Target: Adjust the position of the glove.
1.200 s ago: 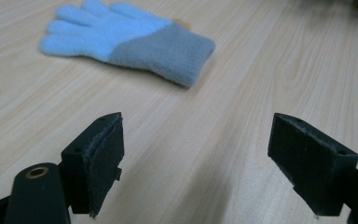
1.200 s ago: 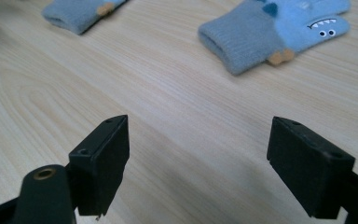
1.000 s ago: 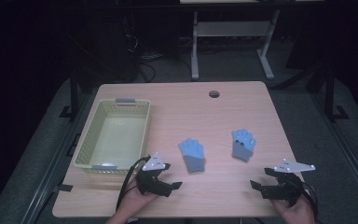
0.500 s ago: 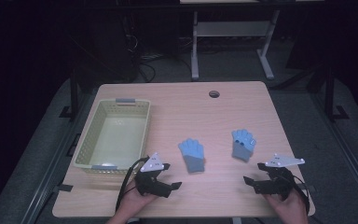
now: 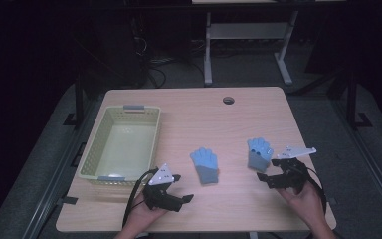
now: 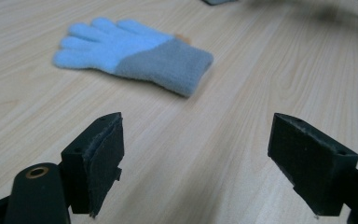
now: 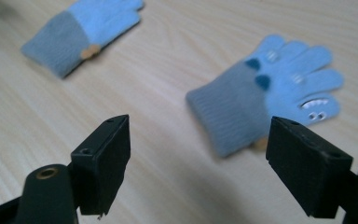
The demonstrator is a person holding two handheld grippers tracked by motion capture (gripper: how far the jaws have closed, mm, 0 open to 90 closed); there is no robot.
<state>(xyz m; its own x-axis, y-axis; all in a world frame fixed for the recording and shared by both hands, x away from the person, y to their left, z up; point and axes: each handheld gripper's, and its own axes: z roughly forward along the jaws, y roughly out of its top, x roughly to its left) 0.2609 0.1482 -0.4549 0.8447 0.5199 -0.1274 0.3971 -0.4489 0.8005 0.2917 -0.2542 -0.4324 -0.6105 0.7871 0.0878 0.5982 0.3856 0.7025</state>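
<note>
Black foam-padded jaws on your left gripper point(image 5: 179, 191) stand wide apart with nothing between them; it sits near the front edge of the light wood-grain tabletop point(image 5: 199, 114), left of centre, held in your left hand point(image 5: 142, 216). Your right gripper point(image 5: 268, 172) is likewise spread wide and holds nothing; it sits near the front right corner, in your right hand point(image 5: 303, 199), with its jaws pointing toward the cuff of the nearer glove.

In the left gripper view, the jaws frame bare wood, and the plain light-blue knitted glove with a grey cuff point(image 6: 130, 53) lies flat beyond them, apart from both pads. In the high view this glove point(image 5: 205, 164) lies just ahead of the left gripper, near the middle of the tabletop's front half, fingers toward the far edge.

In the right gripper view, the light-blue knitted glove with a grey cuff and dark-blue patches point(image 7: 265, 91) lies flat just beyond the right-hand jaw, cuff nearest, not touched. In the high view this glove point(image 5: 258, 153) lies toward the right edge, just beside your right gripper and well apart from the plain glove.

The pale yellow-green slotted plastic basket point(image 5: 92, 154) stands along the left edge, nothing lying in it.

A round dark hole in the tabletop point(image 5: 228, 100) sits near the far edge.
</note>
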